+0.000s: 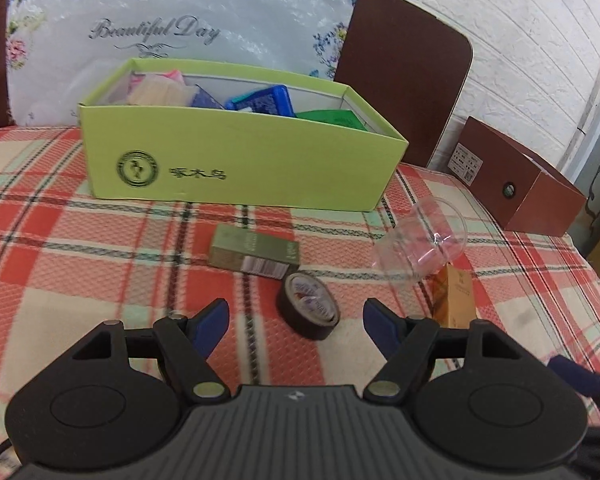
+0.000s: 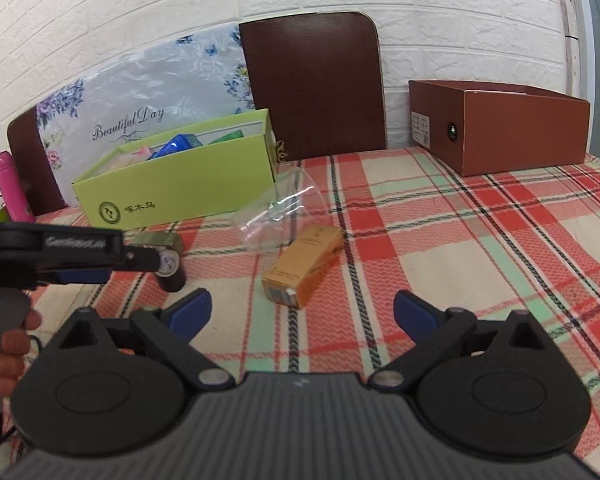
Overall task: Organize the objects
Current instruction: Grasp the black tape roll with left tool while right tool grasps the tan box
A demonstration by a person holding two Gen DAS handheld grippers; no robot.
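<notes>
Plaid counter (image 1: 80,240) ahead: our left gripper (image 1: 296,318) and right gripper (image 2: 302,312) gape, empty; tape (image 1: 309,306) between left tips looks light, stiff, graspable across its rim.

open box (image 1: 236,168) at back of tablecloth (image 1: 80,264), holding items | carton (image 1: 254,254) before it | tape roll (image 1: 308,306) nearer | cup (image 1: 420,240) right | second box (image 2: 500,128) far right

Both the left tool (image 1: 296,320) and right tool (image 2: 302,312) gape wide, holding nothing.
</notes>
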